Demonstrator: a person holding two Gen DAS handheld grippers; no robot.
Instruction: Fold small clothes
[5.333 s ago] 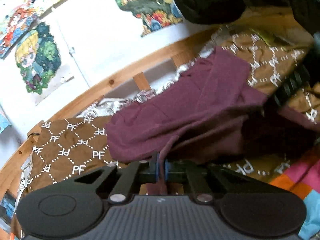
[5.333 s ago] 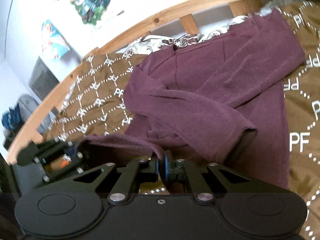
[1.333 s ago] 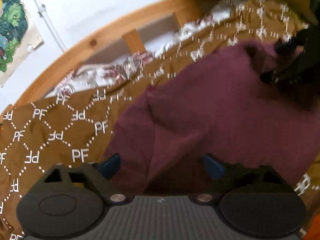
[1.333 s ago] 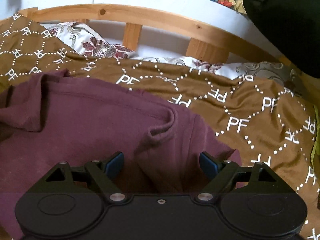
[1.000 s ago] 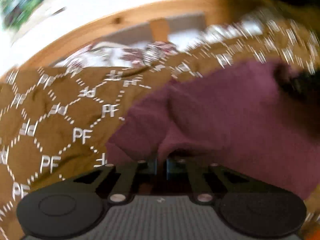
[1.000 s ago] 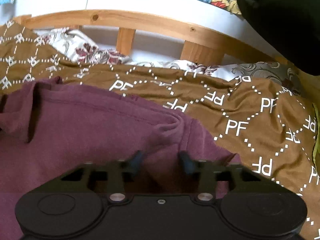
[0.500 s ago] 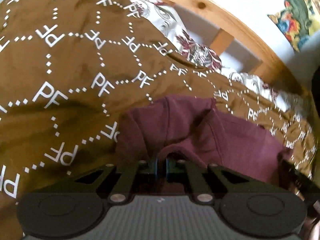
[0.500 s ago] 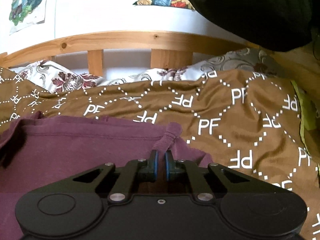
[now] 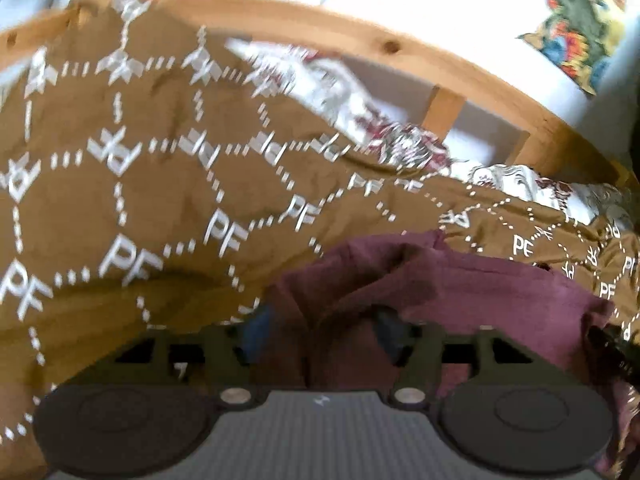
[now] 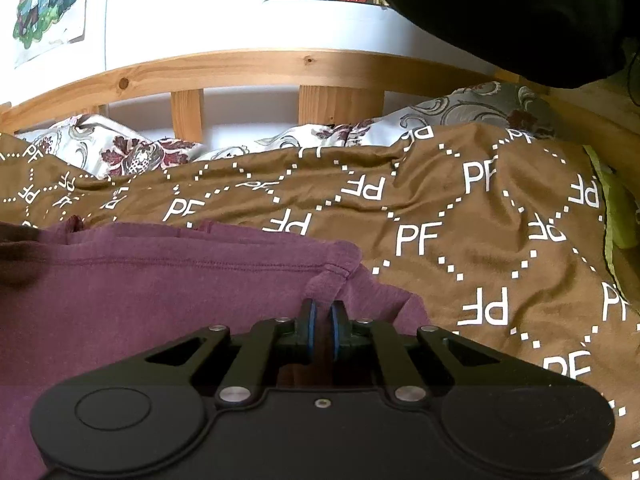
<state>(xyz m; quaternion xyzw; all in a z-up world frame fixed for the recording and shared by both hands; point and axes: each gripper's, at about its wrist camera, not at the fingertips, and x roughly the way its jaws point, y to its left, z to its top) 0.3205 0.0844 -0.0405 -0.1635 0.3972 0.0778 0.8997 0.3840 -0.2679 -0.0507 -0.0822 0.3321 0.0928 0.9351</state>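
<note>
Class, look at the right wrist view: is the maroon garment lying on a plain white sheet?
No: the maroon garment lies on a brown blanket printed with white "PF" letters and dotted diamonds.

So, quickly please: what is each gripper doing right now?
Left gripper: opening, maroon garment loose between its jaws.
Right gripper: closed on the garment's edge.

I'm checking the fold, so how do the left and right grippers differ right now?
The left gripper has its fingers spread and opening, maroon garment loose between them; the right gripper has its fingers pinched on a bunched fold. The left view is blurred, the right sharp. Both sit over the brown bedspread.
</note>
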